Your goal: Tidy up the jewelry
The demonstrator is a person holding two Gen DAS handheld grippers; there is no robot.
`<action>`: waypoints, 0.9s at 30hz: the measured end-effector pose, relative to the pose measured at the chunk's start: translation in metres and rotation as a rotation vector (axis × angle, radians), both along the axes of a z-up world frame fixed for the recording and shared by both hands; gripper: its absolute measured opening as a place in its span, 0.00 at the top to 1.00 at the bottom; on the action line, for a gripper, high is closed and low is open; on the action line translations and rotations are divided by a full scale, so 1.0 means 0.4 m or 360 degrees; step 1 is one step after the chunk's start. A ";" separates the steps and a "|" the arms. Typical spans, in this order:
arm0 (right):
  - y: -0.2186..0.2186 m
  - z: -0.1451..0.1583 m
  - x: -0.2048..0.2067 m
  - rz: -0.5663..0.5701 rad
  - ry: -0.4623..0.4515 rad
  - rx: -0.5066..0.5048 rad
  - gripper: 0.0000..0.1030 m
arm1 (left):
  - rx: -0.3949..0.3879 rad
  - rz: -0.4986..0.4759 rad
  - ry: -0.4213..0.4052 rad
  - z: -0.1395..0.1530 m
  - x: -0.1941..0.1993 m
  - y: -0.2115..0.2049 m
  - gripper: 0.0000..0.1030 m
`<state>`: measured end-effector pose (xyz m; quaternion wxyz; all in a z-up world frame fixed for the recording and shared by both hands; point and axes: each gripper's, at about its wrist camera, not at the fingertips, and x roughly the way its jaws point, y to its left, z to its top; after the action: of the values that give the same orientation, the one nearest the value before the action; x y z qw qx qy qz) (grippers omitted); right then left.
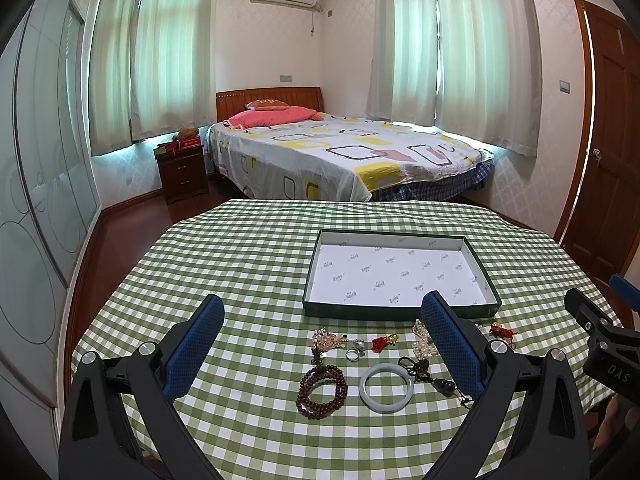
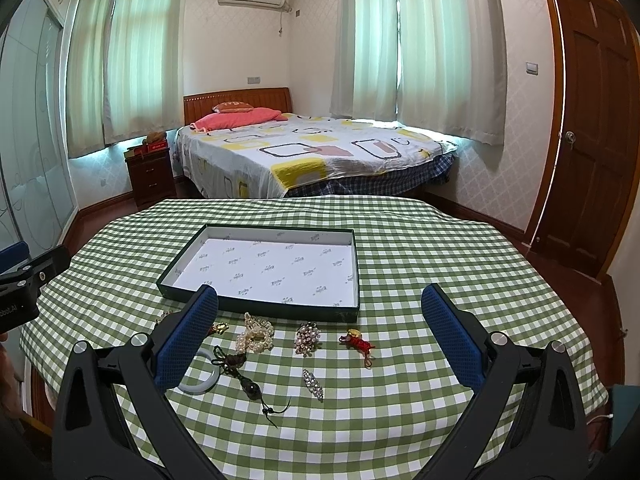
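In the left wrist view, the left gripper (image 1: 324, 332) is hovering with its fingers spread wide and holding nothing above the bead bracelet (image 1: 322, 389) and pale bangle (image 1: 385, 387), which are lying on the checked tablecloth (image 1: 248, 248) just in front of the tray (image 1: 400, 312). In the right wrist view, the right gripper (image 2: 320, 320) is likewise hanging wide apart and empty over the pearl strand (image 2: 256, 333), brooch (image 2: 307, 336) and red charm (image 2: 357, 343), all sitting near the tray's front edge.

Tray (image 1: 400, 312) sits on table (image 1: 248, 248), behind the jewelry row. Bead bracelet (image 1: 322, 386) lies left of bangle (image 1: 385, 387); pearls (image 2: 256, 334) left of brooch (image 2: 307, 336).
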<state>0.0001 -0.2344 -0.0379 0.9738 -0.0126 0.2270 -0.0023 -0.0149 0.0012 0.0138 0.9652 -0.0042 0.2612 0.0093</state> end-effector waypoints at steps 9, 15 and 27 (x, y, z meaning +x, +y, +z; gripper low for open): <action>-0.006 -0.071 0.044 0.0022 0.0071 0.0034 0.04 | -0.0038 -0.0027 0.0081 -0.055 0.040 0.017 0.07; -0.019 -0.167 0.089 0.0018 0.0191 0.0042 0.04 | -0.0029 -0.0034 0.0245 -0.155 0.094 0.032 0.07; -0.014 -0.324 0.172 0.0068 0.0470 0.0042 0.04 | -0.0035 -0.0028 0.0703 -0.394 0.198 0.050 0.07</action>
<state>0.0690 -0.2400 -0.1673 0.9298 -0.0048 0.3674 0.0233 0.0643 0.0211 -0.1438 0.8844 -0.0104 0.4665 -0.0013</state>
